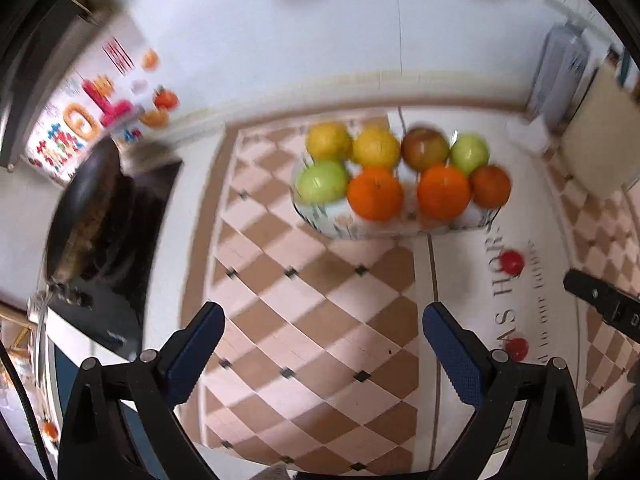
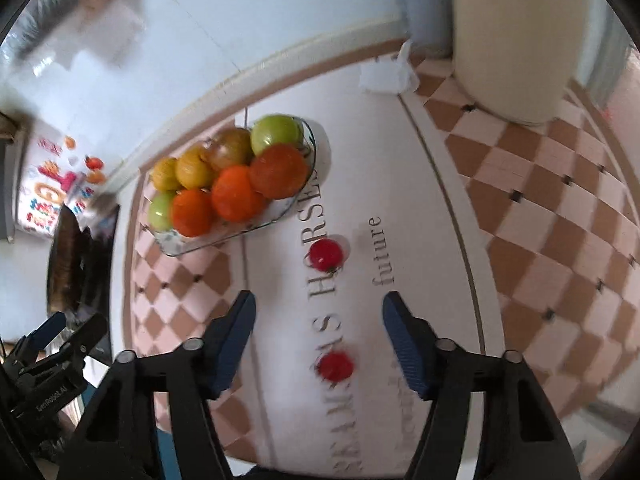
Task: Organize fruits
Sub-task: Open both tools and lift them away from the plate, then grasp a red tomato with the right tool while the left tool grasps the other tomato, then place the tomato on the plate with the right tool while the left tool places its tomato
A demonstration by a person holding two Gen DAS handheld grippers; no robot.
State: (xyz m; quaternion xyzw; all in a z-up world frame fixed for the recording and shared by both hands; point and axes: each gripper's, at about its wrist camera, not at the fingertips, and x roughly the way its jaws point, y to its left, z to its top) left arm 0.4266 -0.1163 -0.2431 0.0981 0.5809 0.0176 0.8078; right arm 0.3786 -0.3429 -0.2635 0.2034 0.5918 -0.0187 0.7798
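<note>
A glass bowl (image 1: 340,226) (image 2: 298,196) on the checked tablecloth holds several fruits: oranges (image 1: 375,193) (image 2: 238,194), green apples (image 1: 322,182) (image 2: 277,132), yellow fruits (image 1: 329,141) (image 2: 194,168) and a reddish apple (image 1: 425,148) (image 2: 232,146). Two small red tomatoes lie loose on the cloth: one farther (image 1: 513,262) (image 2: 327,254), one nearer (image 1: 517,348) (image 2: 335,366). My left gripper (image 1: 322,318) is open and empty above the cloth, short of the bowl. My right gripper (image 2: 318,306) is open and empty; the nearer tomato lies between its fingers, below them.
A dark pan (image 1: 86,208) (image 2: 66,256) sits at the table's left edge. A cream container (image 2: 516,40) (image 1: 600,140) and crumpled white paper (image 2: 386,70) stand at the back right. A colourful poster (image 1: 80,120) hangs on the left wall.
</note>
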